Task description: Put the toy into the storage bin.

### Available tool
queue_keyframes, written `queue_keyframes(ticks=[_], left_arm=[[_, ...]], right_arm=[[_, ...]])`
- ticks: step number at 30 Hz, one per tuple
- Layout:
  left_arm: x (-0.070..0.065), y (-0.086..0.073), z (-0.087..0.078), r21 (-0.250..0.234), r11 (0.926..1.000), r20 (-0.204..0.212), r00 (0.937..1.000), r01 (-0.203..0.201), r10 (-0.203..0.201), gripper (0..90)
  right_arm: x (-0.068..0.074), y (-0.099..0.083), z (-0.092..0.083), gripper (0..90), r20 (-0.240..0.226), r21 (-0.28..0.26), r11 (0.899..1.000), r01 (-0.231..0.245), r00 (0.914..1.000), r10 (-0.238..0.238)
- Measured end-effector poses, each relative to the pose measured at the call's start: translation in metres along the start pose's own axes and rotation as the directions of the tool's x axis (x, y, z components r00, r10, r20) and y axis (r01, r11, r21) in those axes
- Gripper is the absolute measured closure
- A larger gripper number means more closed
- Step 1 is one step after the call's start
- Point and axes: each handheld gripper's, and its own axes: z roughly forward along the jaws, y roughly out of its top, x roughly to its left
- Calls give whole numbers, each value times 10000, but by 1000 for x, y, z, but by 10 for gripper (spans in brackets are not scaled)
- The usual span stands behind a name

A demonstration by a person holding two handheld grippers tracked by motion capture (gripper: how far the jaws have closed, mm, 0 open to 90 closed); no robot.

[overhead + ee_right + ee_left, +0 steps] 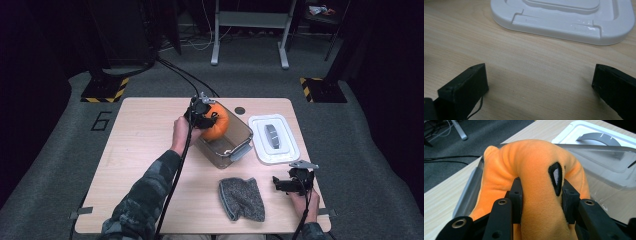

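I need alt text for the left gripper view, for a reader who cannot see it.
Two black fingers pinch a fold of a soft orange plush pumpkin toy over a clear plastic rectangular bin. A white plastic lid with a grey handle lies behind on the light wooden table.

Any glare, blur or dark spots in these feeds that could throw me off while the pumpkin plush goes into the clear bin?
High view: table evenly lit, surroundings very dark, orange plush slightly soft. Left gripper view: plush sharp, glare on the clear bin wall and white lid. Right gripper view: lid sharp with small highlights, near jaws blurred.
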Motion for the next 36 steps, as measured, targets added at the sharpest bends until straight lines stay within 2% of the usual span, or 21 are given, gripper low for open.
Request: queue_keyframes(ticks=[24, 36], left_arm=[[4, -10, 24, 917, 9955, 223, 9994, 230, -252, 523], [10, -13, 33, 1694, 9842, 273, 9980, 515, -569, 352]], right_arm=[[0, 0, 0, 0, 1, -2, 10000, 5, 10000, -5], [0, 0, 0, 0, 1, -2, 10000, 2, 10000, -2]])
